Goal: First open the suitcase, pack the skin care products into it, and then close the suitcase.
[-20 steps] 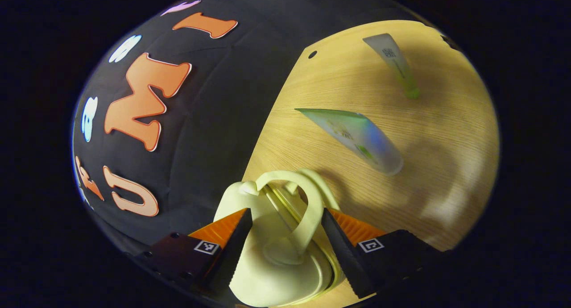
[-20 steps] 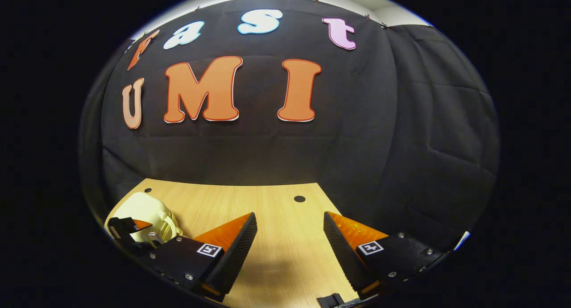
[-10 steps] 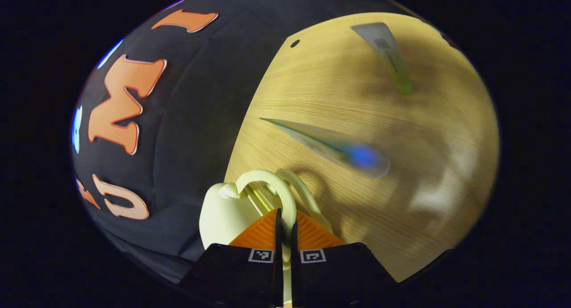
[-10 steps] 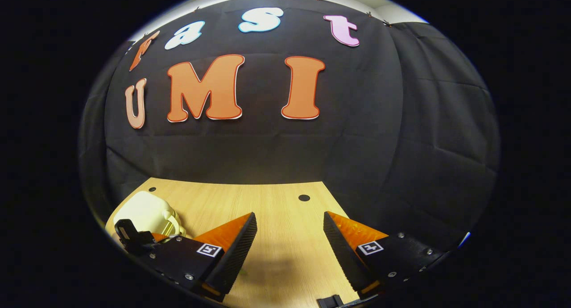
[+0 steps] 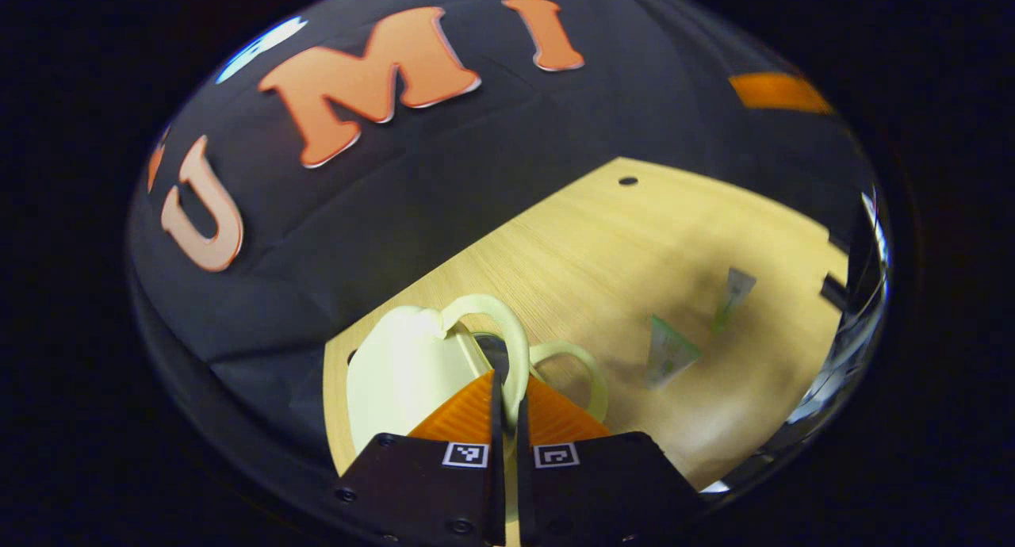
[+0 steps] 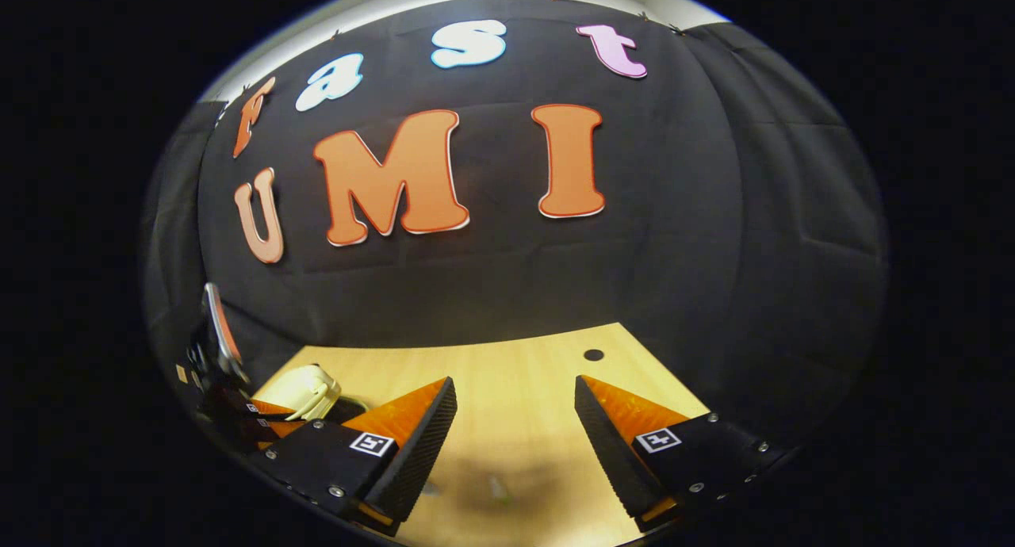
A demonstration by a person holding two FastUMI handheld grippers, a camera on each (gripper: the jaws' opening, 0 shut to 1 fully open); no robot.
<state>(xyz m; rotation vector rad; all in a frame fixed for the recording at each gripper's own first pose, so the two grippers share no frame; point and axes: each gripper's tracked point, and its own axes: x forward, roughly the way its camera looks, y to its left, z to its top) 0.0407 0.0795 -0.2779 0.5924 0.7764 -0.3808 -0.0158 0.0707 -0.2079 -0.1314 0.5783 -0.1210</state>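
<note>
We see the left tool [image 5: 506,388] pinching one pale handle [image 5: 507,349] of the cream suitcase [image 5: 404,372] on the worktop [image 5: 603,238] (two tubes [image 5: 668,357] lie at 3 o'clock), the right tool [image 6: 515,420] spread.

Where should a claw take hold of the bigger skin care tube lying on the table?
Grip the bigger tube across its flat, wide crimped end, probably coming from above. It lies flat on the wooden table, apart from the smaller tube, so there's room around it.
</note>
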